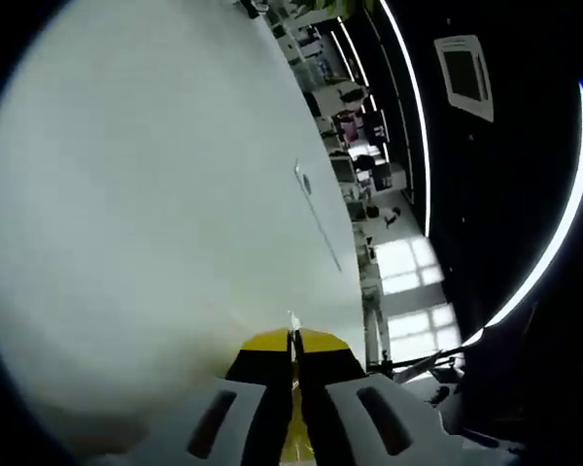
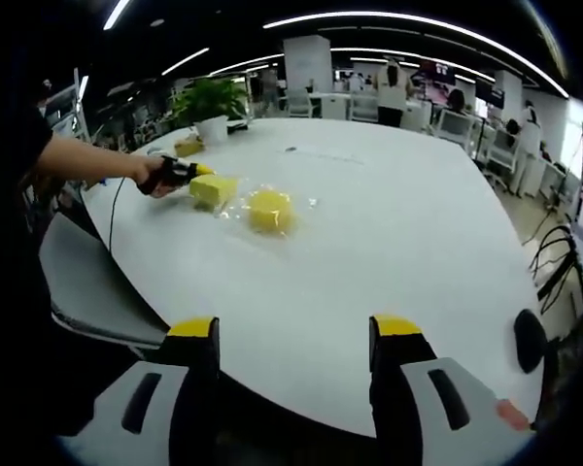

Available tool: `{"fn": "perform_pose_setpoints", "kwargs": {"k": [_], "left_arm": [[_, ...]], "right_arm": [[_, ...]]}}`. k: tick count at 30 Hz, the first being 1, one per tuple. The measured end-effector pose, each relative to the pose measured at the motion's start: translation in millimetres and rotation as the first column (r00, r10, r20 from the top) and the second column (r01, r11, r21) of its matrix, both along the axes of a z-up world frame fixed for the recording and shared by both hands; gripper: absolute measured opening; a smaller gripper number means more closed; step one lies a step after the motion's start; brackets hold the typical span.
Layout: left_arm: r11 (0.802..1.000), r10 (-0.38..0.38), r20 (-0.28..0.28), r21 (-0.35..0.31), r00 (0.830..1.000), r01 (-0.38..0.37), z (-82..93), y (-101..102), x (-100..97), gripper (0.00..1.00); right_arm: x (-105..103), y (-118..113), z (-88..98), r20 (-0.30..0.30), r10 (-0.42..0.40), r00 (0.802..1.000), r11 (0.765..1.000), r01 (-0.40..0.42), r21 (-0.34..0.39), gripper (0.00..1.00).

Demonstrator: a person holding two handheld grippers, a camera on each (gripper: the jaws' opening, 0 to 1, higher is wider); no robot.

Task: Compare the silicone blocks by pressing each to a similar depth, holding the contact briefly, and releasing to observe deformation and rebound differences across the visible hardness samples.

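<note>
Silicone blocks (image 2: 214,189) meet left gripper (image 2: 200,171); right gripper (image 2: 293,330) open.

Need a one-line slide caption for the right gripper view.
Open right claw hangs back while the left claw meets a yellow silicone block on the white table.

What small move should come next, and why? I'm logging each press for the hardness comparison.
Probably hold, then ease the left claw back off the nearer yellow block to watch it rebound. In the right gripper view that claw's tip sits against the block on the white table; its jaws look closed in the left gripper view. The second block, in clear wrap, lies untouched beside it. The right claw hangs open, far back.
</note>
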State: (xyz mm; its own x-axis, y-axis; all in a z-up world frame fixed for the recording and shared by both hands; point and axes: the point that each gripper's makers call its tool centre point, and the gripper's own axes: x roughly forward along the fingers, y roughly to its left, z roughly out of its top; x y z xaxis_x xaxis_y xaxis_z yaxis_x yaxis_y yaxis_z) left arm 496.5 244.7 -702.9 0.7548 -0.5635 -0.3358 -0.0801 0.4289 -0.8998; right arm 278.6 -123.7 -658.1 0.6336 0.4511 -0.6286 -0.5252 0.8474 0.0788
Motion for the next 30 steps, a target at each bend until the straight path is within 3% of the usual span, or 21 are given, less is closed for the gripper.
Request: {"fn": "perform_pose_setpoints", "kwargs": {"k": [3,5,7,9,10,12,17,18,19,24,25,30], "left_arm": [[0.998,-0.049,0.06,0.053,0.997,0.046,8.5,-2.2,-0.4,0.0],[0.995,-0.089,0.095,0.046,0.992,0.085,20.4,-8.4,-1.4,0.0],[0.987,-0.132,0.131,0.108,0.983,0.118,28.2,-10.2,-2.7,0.0],[0.972,-0.208,0.204,0.153,0.957,0.178,42.9,-18.3,-7.3,0.0],[0.969,-0.214,0.209,0.169,0.954,0.18,46.8,-19.4,-8.8,0.0],[0.953,-0.276,0.278,0.199,0.92,0.226,65.8,-28.9,-16.4,0.0],[0.909,-0.386,0.337,0.297,0.859,0.292,93.3,-41.7,-34.1,0.0],[0.905,-0.394,0.336,0.305,0.855,0.297,95.2,-42.3,-36.0,0.0],[0.889,-0.423,0.357,0.342,0.833,0.304,101.5,-43.9,-39.7,0.0],[0.829,-0.507,0.393,0.467,0.767,0.308,123.6,-46.6,-55.0,0.0],[0.84,-0.491,0.398,0.45,0.775,0.302,131.4,-46.7,-57.8,0.0],[0.841,-0.504,0.451,0.449,0.737,0.3,161.5,-48.0,-67.7,0.0]], "right_arm": [[-0.8,1.5,-0.8,0.0,0.0,1.0,1.0,0.0,0.005,0.56],[-1.8,1.5,-2.6,-0.004,0.004,1.0,1.0,-0.004,0.004,0.56],[-1.8,1.2,-3.4,-0.004,0.007,1.0,1.0,-0.007,0.001,0.56],[-1.3,1.3,-2.8,0.0,0.007,1.0,1.0,-0.007,0.005,0.56],[-1.0,2.1,-2.0,0.002,0.007,1.0,1.0,-0.007,0.014,0.56],[0.1,2.3,-1.3,0.008,0.006,1.0,1.0,-0.006,0.022,0.56],[1.7,3.6,0.4,0.018,0.012,1.0,0.999,-0.013,0.038,0.55],[1.8,4.0,0.9,0.021,0.014,1.0,0.999,-0.015,0.042,0.55],[2.1,4.5,1.9,0.028,0.018,0.999,0.999,-0.019,0.046,0.55],[2.8,7.2,7.7,0.045,0.024,0.999,0.997,-0.027,0.077,0.56],[2.9,7.2,9.1,0.047,0.024,0.999,0.997,-0.028,0.079,0.55],[1.7,9.1,15.6,0.066,0.037,0.997,0.996,-0.043,0.082,0.55]]}}
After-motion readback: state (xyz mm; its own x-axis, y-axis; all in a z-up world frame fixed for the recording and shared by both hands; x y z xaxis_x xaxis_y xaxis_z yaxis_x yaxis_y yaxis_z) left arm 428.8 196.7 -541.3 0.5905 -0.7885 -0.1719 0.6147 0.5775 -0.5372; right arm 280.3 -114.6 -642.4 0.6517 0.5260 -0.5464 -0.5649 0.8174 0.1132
